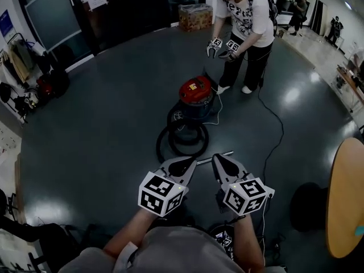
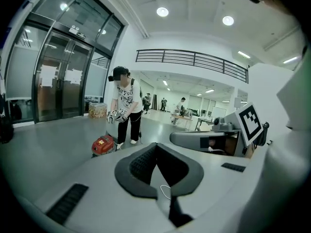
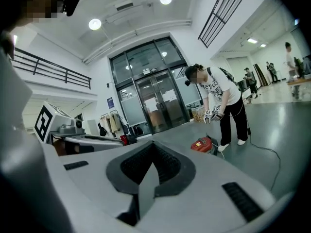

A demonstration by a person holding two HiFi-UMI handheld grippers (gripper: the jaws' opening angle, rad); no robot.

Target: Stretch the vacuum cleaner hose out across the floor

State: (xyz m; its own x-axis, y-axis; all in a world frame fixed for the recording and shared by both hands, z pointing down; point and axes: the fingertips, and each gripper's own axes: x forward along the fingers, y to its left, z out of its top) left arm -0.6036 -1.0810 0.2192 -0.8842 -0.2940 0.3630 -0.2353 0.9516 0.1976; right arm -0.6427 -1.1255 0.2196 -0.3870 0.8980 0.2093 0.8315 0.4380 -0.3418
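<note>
Nearest the camera, the left gripper (image 1: 183,166) and the right gripper (image 1: 224,165) are held side by side, pointing forward and a little down. Each has its jaws pressed together with nothing between them. Just beyond their tips a thin silver metal wand tube (image 1: 215,156) lies on the dark grey polished floor (image 1: 102,129), running crosswise in front of both grippers with its far end towards the right one. Directly past it sits the black ribbed vacuum hose (image 1: 183,138), not yet stretched but wound in loops, lying a little left of centre, so the left gripper looks slightly nearer the coil and the right one nearer the wand. The hose leads back to the red drum vacuum cleaner (image 1: 196,92), which stands behind the coil on the same line away from the grippers. Open floor to the left gives room to draw the hose out. On the right a thin black cable (image 1: 278,129) trails across the floor and a round wooden table (image 1: 344,198) crowds that side. Behind the vacuum a person in a white printed shirt (image 1: 244,16) bends over it, and a cardboard box (image 1: 195,17) stands by the far wall.
</note>
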